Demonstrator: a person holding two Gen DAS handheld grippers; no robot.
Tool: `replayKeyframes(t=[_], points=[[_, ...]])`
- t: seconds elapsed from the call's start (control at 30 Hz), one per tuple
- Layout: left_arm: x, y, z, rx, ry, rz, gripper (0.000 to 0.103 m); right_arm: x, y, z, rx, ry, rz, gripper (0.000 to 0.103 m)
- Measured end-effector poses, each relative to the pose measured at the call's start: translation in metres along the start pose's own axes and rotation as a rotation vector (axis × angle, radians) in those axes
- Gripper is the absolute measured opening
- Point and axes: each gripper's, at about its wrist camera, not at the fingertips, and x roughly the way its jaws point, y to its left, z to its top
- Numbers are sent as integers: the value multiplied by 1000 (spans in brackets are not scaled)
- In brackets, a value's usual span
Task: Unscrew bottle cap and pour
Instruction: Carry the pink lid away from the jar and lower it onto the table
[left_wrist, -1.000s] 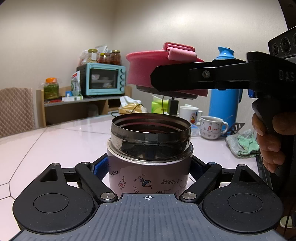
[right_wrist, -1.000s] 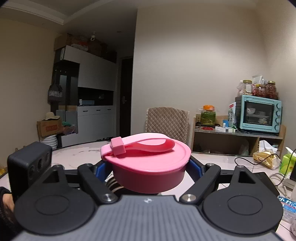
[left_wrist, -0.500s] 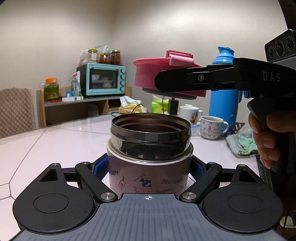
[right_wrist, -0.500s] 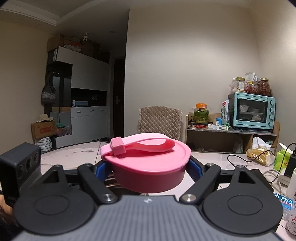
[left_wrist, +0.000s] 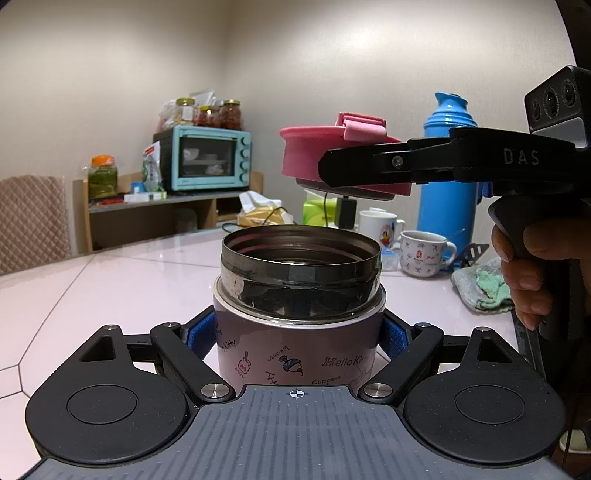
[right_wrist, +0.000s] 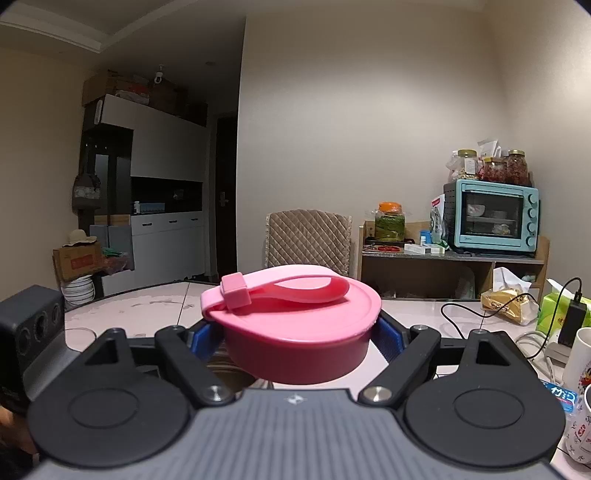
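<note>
A wide steel-mouthed container (left_wrist: 295, 354) with a pinkish cartoon-print body stands uncapped on the white table (left_wrist: 110, 288). My left gripper (left_wrist: 298, 332) is shut on its body, one blue pad on each side. The pink cap (left_wrist: 306, 155), with a strap handle on top, hangs in the air above and a little right of the mouth. My right gripper (left_wrist: 332, 166) is shut on it, held by a hand (left_wrist: 524, 266). In the right wrist view the cap (right_wrist: 303, 314) sits between the right gripper's (right_wrist: 295, 338) blue pads, and the steel rim (right_wrist: 229, 373) shows below.
Behind the container stand a blue thermos (left_wrist: 448, 177), two printed mugs (left_wrist: 424, 254), a green tissue box (left_wrist: 317, 212) and a plugged-in charger. A crumpled cloth (left_wrist: 480, 284) lies at the right. A teal oven (left_wrist: 207, 158) sits on a shelf, and a quilted chair (left_wrist: 33, 221) is at the left.
The right gripper has carried the pink cap slightly to the right and away from the container's mouth. The left gripper and the container have stayed still.
</note>
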Motion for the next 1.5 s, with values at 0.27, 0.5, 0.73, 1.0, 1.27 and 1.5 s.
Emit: replayKeyframes(t=[0.27, 0.5, 0.73, 1.0, 1.27, 1.5], points=[[-1, 0, 0, 1, 0, 1, 90, 0, -8, -2, 13, 5, -15, 85], [-3, 0, 1, -3, 2, 5, 90, 1, -16, -5, 26, 10, -25, 85], [-6, -3, 0, -8, 2, 23, 90, 0, -24, -9, 43, 14, -39, 85], [-8, -8, 0, -24, 4, 64, 90, 1, -34, -17, 60, 28, -35, 85], [-10, -15, 0, -36, 5, 115, 90, 3, -44, -24, 74, 39, -25, 85], [-10, -20, 0, -45, 5, 150, 90, 4, -50, -31, 86, 48, -10, 85]])
